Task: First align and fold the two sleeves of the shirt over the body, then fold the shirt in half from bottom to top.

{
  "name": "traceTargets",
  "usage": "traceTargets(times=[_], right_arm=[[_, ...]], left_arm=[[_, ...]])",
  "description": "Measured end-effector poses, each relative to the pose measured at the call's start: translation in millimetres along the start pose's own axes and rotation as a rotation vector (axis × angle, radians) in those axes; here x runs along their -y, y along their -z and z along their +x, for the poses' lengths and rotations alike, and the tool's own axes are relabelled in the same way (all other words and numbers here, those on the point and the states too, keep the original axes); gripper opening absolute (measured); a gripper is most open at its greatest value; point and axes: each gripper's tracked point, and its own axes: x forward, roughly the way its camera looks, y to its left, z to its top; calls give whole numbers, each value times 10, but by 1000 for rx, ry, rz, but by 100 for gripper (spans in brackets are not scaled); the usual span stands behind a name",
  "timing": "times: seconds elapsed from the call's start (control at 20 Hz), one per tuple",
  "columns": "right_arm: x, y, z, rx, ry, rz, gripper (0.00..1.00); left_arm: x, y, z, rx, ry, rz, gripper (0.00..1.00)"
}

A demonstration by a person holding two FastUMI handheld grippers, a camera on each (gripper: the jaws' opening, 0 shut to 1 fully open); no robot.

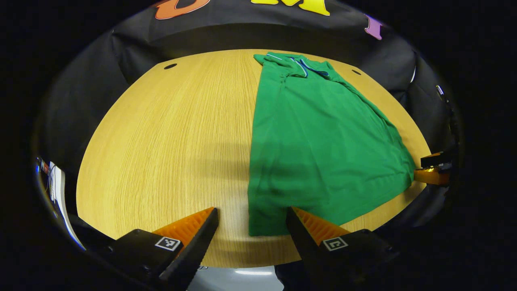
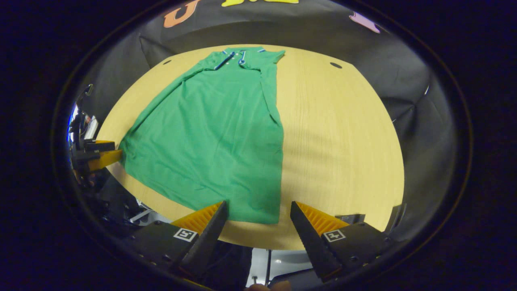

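A green shirt (image 1: 323, 141) is lying flat on the wooden tabletop (image 1: 169, 153), collar at the far end, sleeves folded over its body. Its near hem is lying just ahead of both tongs. The left tongs (image 1: 252, 216) are hovering wide at its left corner; the right tongs (image 2: 258, 210) are hovering wide at its right corner.
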Motion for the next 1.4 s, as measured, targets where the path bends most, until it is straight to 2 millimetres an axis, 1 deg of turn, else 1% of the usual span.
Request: traceTargets(times=[0.05,0.1,0.2,0.25,0.3,0.35,0.45,0.5,0.65,0.7,0.75,0.8,0.9,1.0,1.1,1.15,1.3,1.4], right_arm=[[6,-1,30,-10,4,8,95],[11,11,59,-19,7,16,98],[30,34,125,-43,11,29,98],[14,50,142,-61,-2,45,98],[17,12,140,-52,-2,54,94],[30,15,147,-65,-1,55,96],[44,15,161,-79,-1,56,95],[33,17,162,-88,-6,55,91],[-49,-23,164,-95,-33,47,48],[-92,-21,160,-98,-50,51,32],[-116,-21,155,-100,-58,63,22],[-119,-20,154,-102,-56,71,12],[-140,-22,173,-107,-72,80,1],[-133,-15,157,-109,-76,75,0],[-107,-39,136,-102,-62,58,0],[-105,-87,105,-88,-62,51,0],[-73,-206,-6,-52,-68,58,0],[7,-307,-100,-26,-59,48,0]], left_arm=[[-2,-10,7,-2,-3,-6,100],[-11,-15,15,-1,-5,-7,100],[-18,-4,18,-12,-8,-4,100],[-16,-2,28,-16,-10,-7,100],[-14,-1,32,-24,-13,-13,100],[-14,5,24,-35,-17,-20,100],[-21,8,17,-55,-23,-26,100],[-16,4,10,-61,-26,-32,100],[70,18,23,-68,-28,-45,100],[133,26,22,-79,-17,-36,93],[205,28,27,-88,0,-17,82],[273,31,21,-95,19,-1,56],[297,13,-4,-104,30,5,11],[320,24,14,-127,67,-26,7],[394,55,-22,-179,134,-82,7],[380,43,-60,-189,150,-97,6],[404,-93,-202,-191,215,-153,6],[401,-225,-293,-175,240,-172,6]])
